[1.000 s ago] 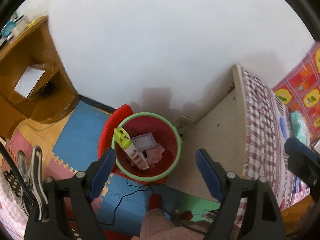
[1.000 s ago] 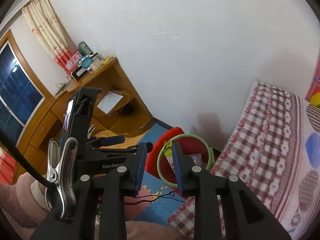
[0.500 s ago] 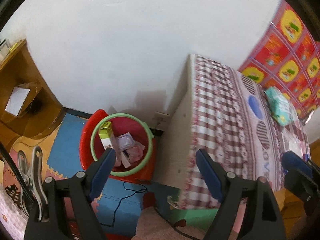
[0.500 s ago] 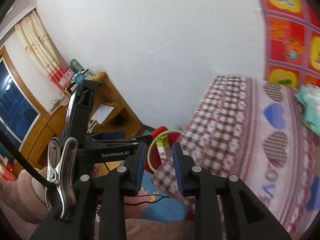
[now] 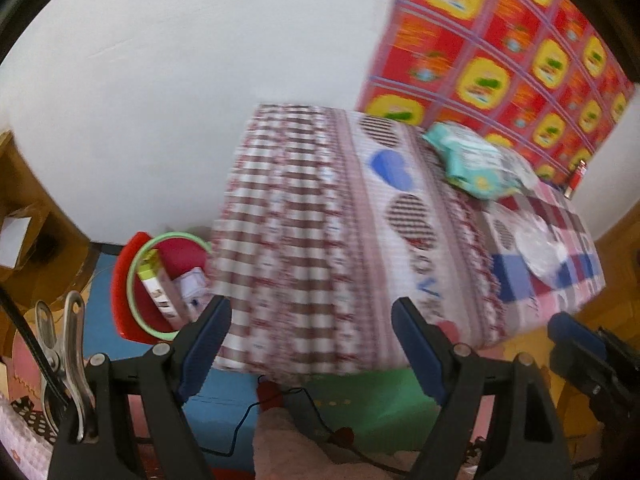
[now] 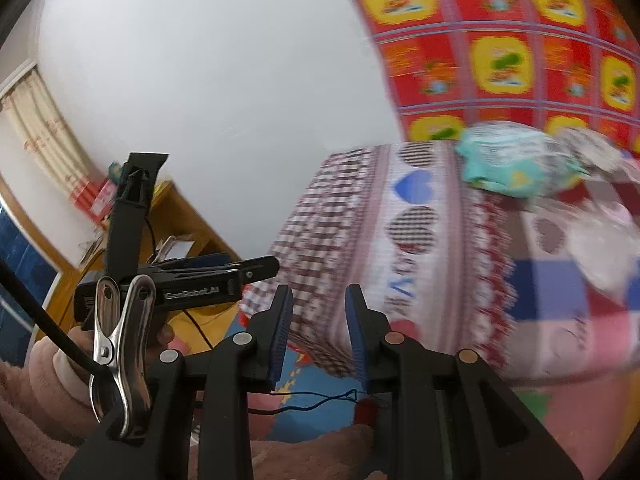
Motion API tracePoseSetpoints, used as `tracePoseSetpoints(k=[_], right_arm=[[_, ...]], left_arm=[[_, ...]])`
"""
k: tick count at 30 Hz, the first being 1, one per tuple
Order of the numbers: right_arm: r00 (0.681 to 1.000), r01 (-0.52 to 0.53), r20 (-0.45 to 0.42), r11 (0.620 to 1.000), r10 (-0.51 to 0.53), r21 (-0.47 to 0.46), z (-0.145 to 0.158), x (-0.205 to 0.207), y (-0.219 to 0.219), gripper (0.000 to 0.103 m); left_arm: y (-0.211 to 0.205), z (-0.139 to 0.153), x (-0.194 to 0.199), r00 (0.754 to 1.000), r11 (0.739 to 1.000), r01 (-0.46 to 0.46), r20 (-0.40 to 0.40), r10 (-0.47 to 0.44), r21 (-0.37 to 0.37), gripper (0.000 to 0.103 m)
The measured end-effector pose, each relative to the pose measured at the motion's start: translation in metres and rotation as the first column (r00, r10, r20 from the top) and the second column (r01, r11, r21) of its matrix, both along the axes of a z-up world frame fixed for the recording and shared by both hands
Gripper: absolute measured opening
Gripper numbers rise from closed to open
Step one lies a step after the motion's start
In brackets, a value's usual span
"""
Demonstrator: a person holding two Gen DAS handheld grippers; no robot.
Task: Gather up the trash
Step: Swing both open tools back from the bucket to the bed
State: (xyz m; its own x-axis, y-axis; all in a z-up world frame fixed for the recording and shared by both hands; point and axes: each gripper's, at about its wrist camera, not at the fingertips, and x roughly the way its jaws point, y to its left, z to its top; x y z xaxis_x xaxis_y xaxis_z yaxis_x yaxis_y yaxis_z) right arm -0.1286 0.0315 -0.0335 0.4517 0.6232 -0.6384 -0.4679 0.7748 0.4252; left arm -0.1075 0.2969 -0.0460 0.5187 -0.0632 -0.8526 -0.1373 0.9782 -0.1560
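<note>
Seeing my left gripper (image 5: 310,334) wide and empty, right gripper (image 6: 319,334) narrow and empty, facing the bed (image 5: 340,216).

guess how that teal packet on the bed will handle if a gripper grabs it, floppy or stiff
Probably floppy: the teal packet looks crumpled and puffy, so it should squash between fingers. Likely light for its size, since it barely dents the bed cover. Its film looks glossy, so it may be somewhat slippery, though blur hides detail.
</note>
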Motion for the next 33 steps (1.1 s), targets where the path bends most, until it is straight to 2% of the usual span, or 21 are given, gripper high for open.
tracePoseSetpoints(k=[10, 18, 29, 33], right_arm=[[0.986, 0.167, 0.007, 0.986, -0.167, -0.011, 0.002, -0.004, -0.099, 0.028], [0.958, 0.286, 0.014, 0.958, -0.286, -0.009, 0.002, 0.014, -0.157, 0.028], [0.942, 0.332, -0.012, 0.940, -0.334, -0.073, -0.015, 0.059, -0.209, 0.029], [0.929, 0.367, -0.027, 0.927, -0.370, -0.078, -0.022, 0.077, -0.224, 0.029]], left_arm=[[-0.099, 0.010, 0.013, 0.993, 0.993, 0.117, 0.035, -0.116, -0.008, 0.086], [-0.170, 0.016, 0.047, 0.971, 0.972, 0.236, 0.040, -0.236, -0.002, 0.086], [-0.241, 0.003, 0.109, 0.936, 0.936, 0.349, 0.056, -0.347, -0.033, 0.086], [-0.262, -0.004, 0.133, 0.921, 0.920, 0.390, 0.037, -0.389, -0.043, 0.086]])
